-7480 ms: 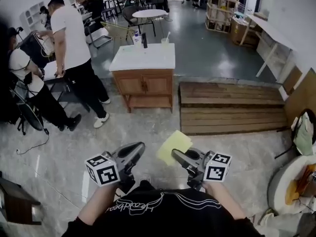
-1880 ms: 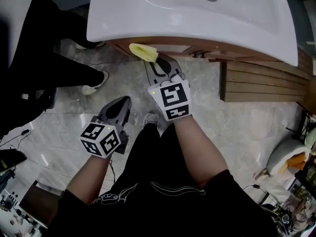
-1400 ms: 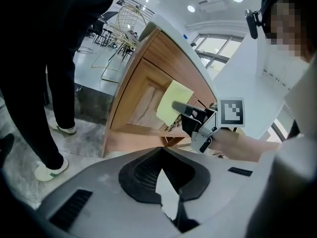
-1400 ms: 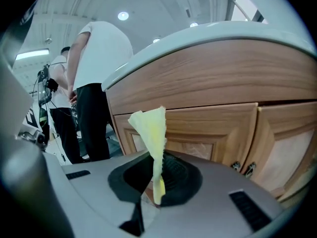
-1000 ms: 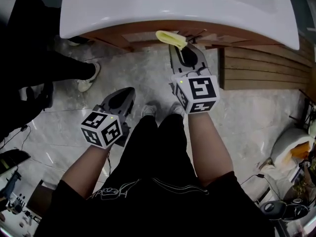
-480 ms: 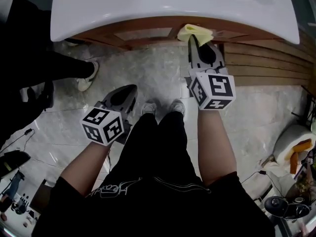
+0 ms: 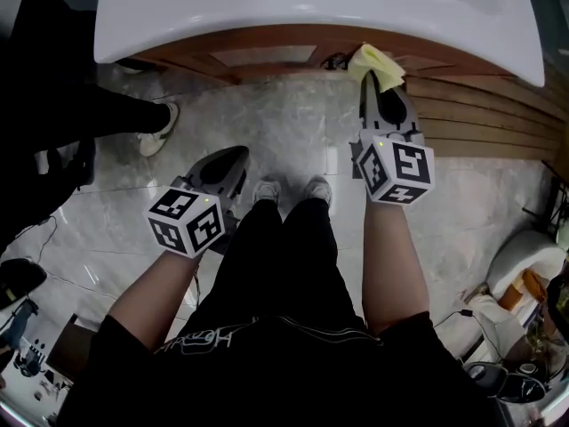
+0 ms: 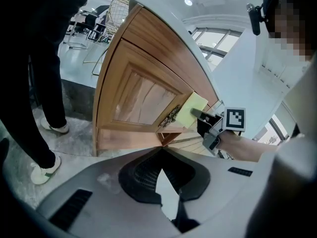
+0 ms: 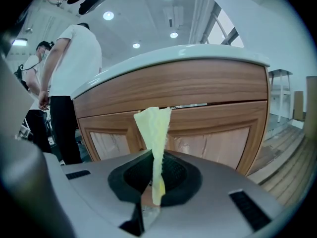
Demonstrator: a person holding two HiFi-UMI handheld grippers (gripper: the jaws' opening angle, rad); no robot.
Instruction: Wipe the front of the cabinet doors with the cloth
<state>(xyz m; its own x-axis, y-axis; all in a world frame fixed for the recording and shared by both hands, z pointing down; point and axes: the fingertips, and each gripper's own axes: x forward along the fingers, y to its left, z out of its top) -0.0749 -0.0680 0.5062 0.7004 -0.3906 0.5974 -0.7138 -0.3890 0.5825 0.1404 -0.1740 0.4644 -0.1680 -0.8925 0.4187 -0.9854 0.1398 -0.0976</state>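
Note:
A wooden cabinet (image 7: 267, 47) stands under a white basin top (image 7: 311, 7). Its two panelled doors (image 9: 198, 133) fill the right gripper view. My right gripper (image 7: 371, 85) is shut on a yellow cloth (image 7: 376, 62), which presses against the right door just below the basin rim. The cloth (image 9: 154, 133) stands upright out of the shut right gripper (image 9: 153, 182). From the left gripper view I see the cloth (image 8: 190, 110) flat on the door, beside the metal handles (image 8: 168, 118). My left gripper (image 7: 233, 160) hangs low over the floor, shut and empty, away from the cabinet.
A person in black (image 7: 53, 105) with a white shoe (image 7: 157, 123) stands at the cabinet's left end. A wooden slatted platform (image 7: 480, 114) lies to the right. My own feet (image 7: 267, 189) are on the marble floor. Other people (image 9: 74, 48) stand beyond the cabinet.
My right gripper has carried the cloth rightward along the cabinet front, from the left door past the handles to the right door. The left gripper has barely moved.

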